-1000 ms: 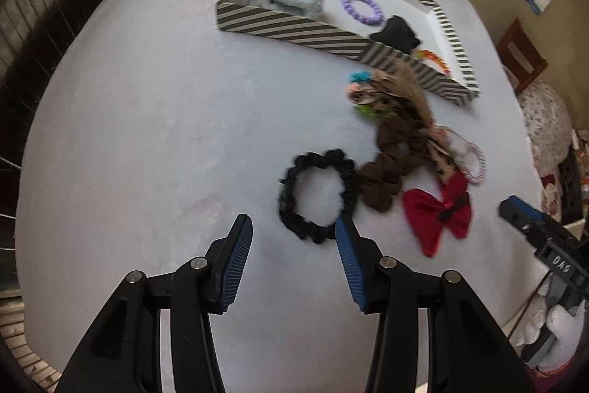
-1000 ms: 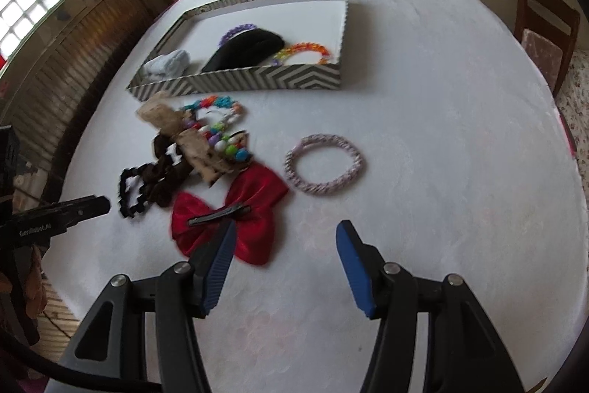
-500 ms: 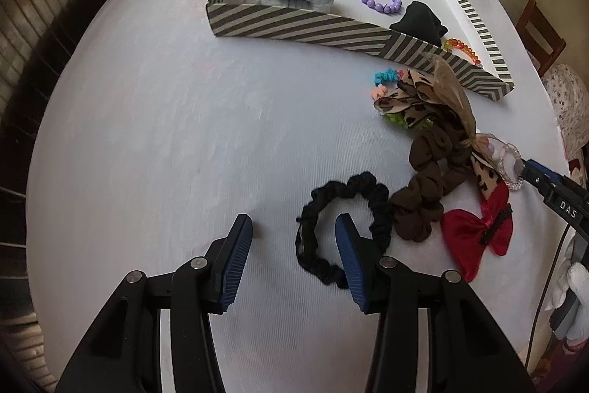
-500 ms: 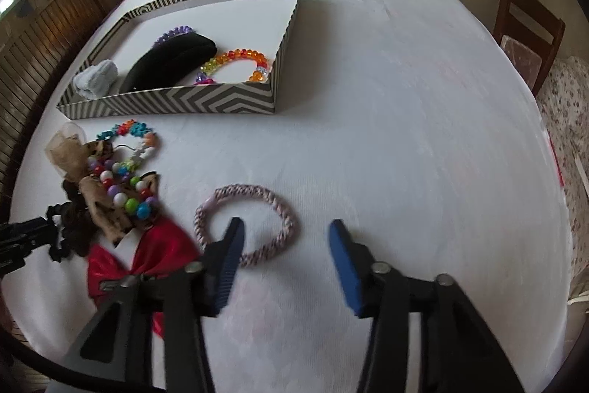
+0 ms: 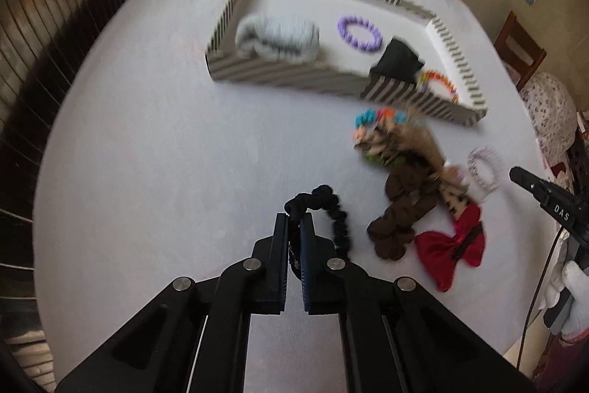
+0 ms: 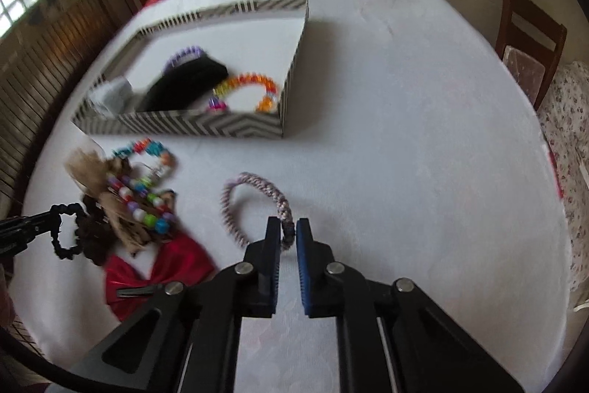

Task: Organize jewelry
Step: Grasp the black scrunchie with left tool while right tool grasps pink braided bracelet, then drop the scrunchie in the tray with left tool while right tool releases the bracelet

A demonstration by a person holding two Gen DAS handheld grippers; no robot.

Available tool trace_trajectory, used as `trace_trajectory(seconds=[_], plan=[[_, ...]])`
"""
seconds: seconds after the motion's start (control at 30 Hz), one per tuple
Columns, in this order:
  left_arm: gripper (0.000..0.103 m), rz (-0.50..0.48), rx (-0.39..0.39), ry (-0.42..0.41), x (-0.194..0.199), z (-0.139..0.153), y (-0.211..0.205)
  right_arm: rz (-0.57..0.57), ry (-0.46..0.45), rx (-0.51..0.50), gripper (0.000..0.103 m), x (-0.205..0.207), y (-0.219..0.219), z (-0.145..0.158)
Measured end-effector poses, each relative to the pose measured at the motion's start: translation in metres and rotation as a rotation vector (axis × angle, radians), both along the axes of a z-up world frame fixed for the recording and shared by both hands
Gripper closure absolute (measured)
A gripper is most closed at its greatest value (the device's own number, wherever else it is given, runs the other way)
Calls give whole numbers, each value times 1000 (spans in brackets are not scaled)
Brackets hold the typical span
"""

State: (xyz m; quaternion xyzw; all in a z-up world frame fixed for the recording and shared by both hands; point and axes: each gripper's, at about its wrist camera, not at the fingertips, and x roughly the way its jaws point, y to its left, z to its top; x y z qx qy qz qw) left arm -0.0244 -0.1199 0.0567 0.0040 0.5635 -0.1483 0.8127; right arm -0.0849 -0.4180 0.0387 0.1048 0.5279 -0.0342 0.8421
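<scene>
Roughly half done. Striped box (image 5: 294, 81) on the bench (image 5: 165, 153) holds a grey roll, purple bracelet (image 5: 359, 34), black piece and orange bead bracelet (image 6: 246, 91). Still loose just in front of it: bead strands, brown scrunchie (image 5: 401, 212), red bow (image 5: 452, 245).

Left gripper (image 5: 293, 221): jaws just closed, clamped on the black scrunchie (image 5: 331, 209).

Right gripper (image 6: 288, 227): jaws just closed, clamped on the pink braided bracelet (image 6: 254, 201).

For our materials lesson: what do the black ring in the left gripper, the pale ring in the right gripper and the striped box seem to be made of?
Black scrunchie: probably matte fabric gathered over elastic, since its surface is ruffled.
Pink-white bracelet: looks like braided cord or thread, with a twisted two-tone weave.
Striped box: likely printed cardboard, given its thin, flat walls and plain white inside.
</scene>
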Motion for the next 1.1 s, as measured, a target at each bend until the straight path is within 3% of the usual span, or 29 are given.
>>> trace_trajectory(seconds=[0.2, 0.33, 0.43, 0.53, 0.63, 0.67, 0.77, 1.1], plan=[[103, -4, -27, -58, 7, 31, 0, 0, -52, 14, 94, 0, -4, 28], [103, -6, -33, -84, 13, 43, -3, 11, -37, 19, 94, 6, -6, 28], [103, -11, -42, -85, 13, 44, -4, 10, 12, 7, 71, 11, -7, 12], [103, -17, -39, -69, 14, 39, -5, 30, 61, -13, 69, 16, -3, -8], [103, -17, -38, -55, 13, 35, -7, 53, 96, -36, 72, 23, 1, -25], [103, -18, -40, -51, 13, 34, -7, 57, 103, -40, 82, 25, 2, -29], [103, -16, -43, -52, 11, 35, -6, 78, 102, -57, 96, 27, 4, -34], [103, -9, -56, -91, 20, 54, -1, 36, -12, 20, 96, 11, -11, 19]])
